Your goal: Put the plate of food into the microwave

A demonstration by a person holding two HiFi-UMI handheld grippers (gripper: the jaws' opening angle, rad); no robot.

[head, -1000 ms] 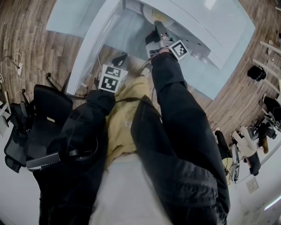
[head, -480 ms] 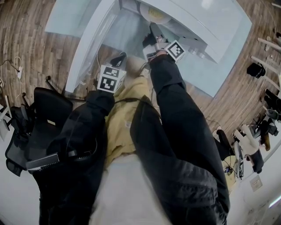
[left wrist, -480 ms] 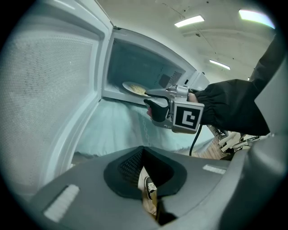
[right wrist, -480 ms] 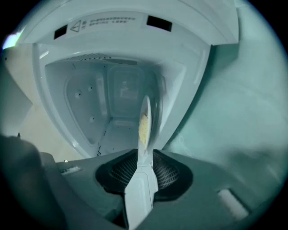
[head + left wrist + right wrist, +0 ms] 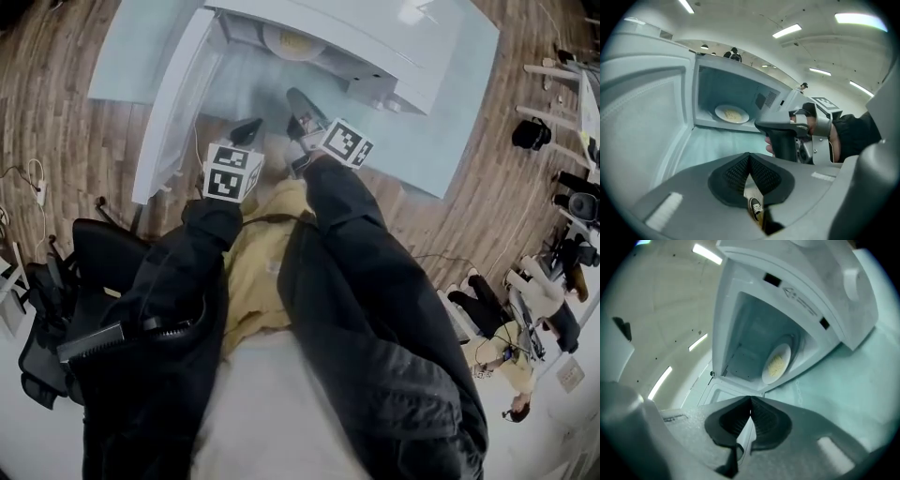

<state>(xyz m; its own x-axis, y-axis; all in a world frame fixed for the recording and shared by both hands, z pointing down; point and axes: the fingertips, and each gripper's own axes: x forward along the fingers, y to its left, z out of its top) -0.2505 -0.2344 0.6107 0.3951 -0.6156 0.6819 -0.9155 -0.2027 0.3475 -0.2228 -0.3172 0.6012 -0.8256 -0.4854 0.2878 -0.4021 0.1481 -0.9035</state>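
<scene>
Head view, plate of food [image 5: 291, 42] inside open microwave [image 5: 375, 37], left gripper [image 5: 248, 129] and right gripper [image 5: 298, 101] just before its opening, left gripper view, jaws pressed together, empty, right gripper view, jaws just closed together on nothing, plate inside microwave.

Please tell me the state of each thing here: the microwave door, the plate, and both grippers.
Microwave door: wide open.
Plate: inside the microwave, with food on it.
Left gripper: shut, empty.
Right gripper: jaws have just closed, nothing between them, outside the microwave.
</scene>
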